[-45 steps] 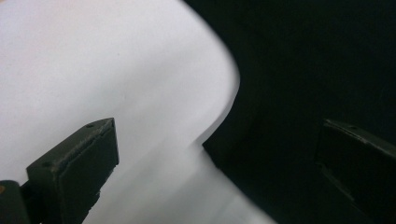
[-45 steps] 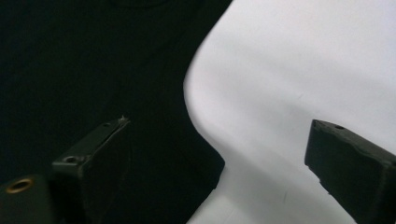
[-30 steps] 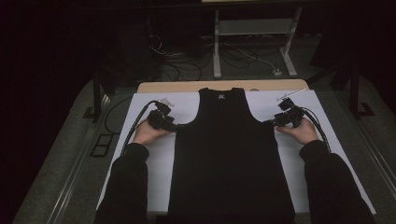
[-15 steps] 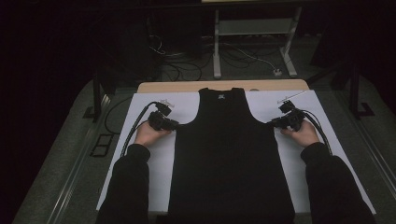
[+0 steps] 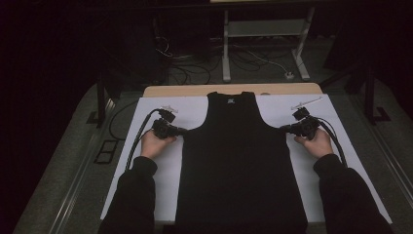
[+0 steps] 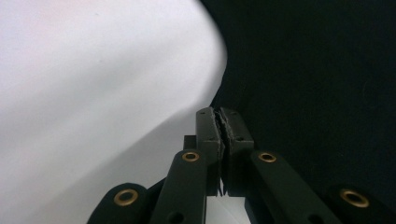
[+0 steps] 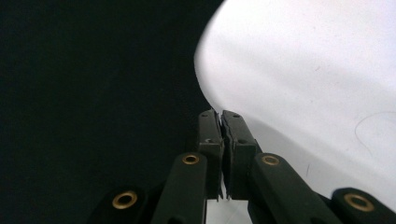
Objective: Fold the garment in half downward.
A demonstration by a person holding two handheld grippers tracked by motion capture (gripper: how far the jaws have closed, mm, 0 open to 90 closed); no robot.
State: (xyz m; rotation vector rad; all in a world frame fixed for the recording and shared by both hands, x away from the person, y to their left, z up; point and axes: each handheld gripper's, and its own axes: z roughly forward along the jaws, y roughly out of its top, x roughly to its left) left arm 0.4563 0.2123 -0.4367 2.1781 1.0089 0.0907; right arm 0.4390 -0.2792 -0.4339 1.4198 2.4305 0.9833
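A black tank top (image 5: 241, 161) lies flat on a white sheet, neck toward the far edge. My left gripper (image 5: 184, 130) is at its left armhole and my right gripper (image 5: 282, 128) at its right armhole, each held low by a hand. In the left gripper view the jaws (image 6: 219, 114) have just been closing and now stand together at the edge of the black fabric (image 6: 317, 70). In the right gripper view the jaws (image 7: 219, 114) have also just been closing and meet on the hem of the fabric (image 7: 93, 70).
The white sheet (image 5: 160, 175) covers a wooden table (image 5: 195, 90). Cables trail from both grippers over the sheet. Behind the table stand a metal frame (image 5: 263, 44) and loose floor cables. Dark floor lies on both sides.
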